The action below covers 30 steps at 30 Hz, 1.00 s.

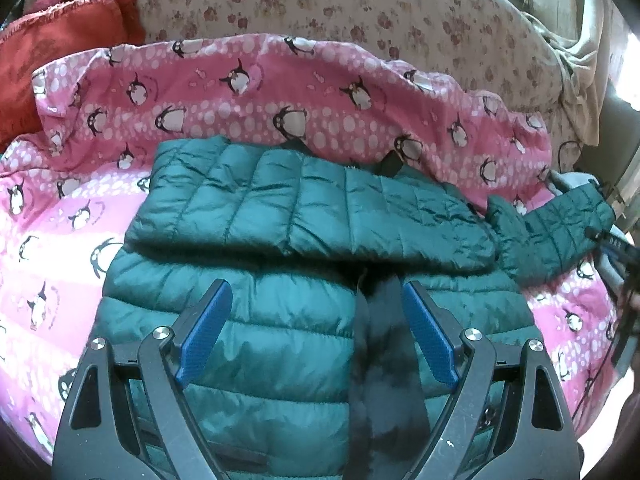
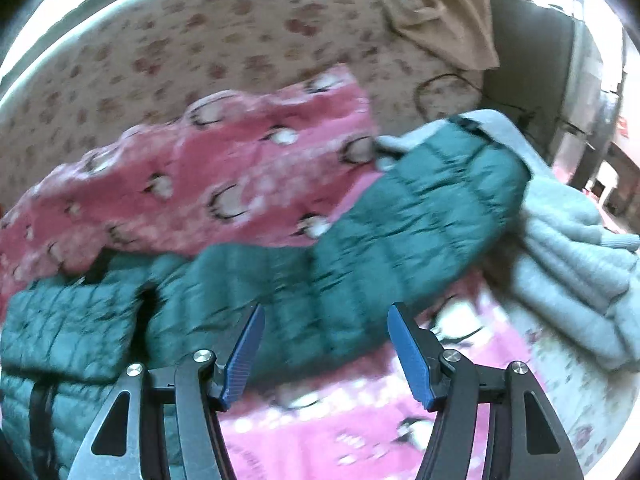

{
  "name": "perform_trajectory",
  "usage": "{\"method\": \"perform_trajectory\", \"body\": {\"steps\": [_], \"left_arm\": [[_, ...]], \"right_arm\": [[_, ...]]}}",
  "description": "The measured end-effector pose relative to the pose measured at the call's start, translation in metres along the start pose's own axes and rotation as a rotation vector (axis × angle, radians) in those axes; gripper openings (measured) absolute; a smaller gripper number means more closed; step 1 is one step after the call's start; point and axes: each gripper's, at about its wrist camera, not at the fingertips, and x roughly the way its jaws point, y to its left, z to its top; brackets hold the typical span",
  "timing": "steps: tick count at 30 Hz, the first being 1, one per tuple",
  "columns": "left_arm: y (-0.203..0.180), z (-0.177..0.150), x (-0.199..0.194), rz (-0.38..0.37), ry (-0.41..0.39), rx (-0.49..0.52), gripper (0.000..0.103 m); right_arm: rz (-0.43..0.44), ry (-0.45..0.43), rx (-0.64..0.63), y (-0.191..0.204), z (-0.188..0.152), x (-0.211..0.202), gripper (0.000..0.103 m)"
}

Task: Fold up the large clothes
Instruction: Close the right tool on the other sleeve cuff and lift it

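A teal quilted puffer jacket (image 1: 248,312) lies on a pink penguin-print blanket (image 1: 56,264). One sleeve (image 1: 304,204) is folded across the jacket's upper body. The other sleeve (image 1: 556,228) stretches out to the right. My left gripper (image 1: 316,296) is open and empty, hovering over the jacket's front near its dark zipper strip (image 1: 380,344). My right gripper (image 2: 326,316) is open and empty, just above the outstretched sleeve (image 2: 400,216), which reaches to the upper right in the blurred right wrist view. The jacket's body (image 2: 60,340) is at lower left there.
The blanket lies on a bed with a floral sheet (image 1: 320,4). A red pillow (image 1: 52,44) sits at the far left. A pile of light grey knitwear (image 2: 576,248) lies right of the sleeve's cuff. Beige cloth (image 2: 436,12) hangs at the bed's far right corner.
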Motion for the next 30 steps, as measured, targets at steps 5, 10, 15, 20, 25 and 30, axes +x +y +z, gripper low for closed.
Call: {"method": "perform_trajectory", "body": {"steps": [5, 10, 15, 20, 25, 30], "left_arm": [[-0.002, -0.002, 0.005, -0.002, 0.012, -0.002, 0.087], [-0.003, -0.002, 0.007, -0.017, 0.022, -0.009, 0.087], [-0.006, -0.004, 0.007, -0.017, 0.027, 0.005, 0.087], [-0.007, -0.01, 0.013, -0.025, 0.051, -0.004, 0.087], [-0.009, -0.014, 0.017, -0.021, 0.07, 0.007, 0.087], [-0.005, -0.017, 0.014, -0.038, 0.081, -0.008, 0.087]], "right_arm": [[-0.065, 0.006, 0.047, -0.036, 0.016, 0.013, 0.062], [-0.091, 0.014, 0.077, -0.056, 0.026, 0.02, 0.062], [-0.117, 0.014, 0.085, -0.066, 0.031, 0.023, 0.062], [-0.134, 0.008, 0.114, -0.078, 0.039, 0.026, 0.062], [-0.149, 0.012, 0.126, -0.087, 0.045, 0.03, 0.062], [-0.157, 0.005, 0.164, -0.1, 0.05, 0.033, 0.062]]}}
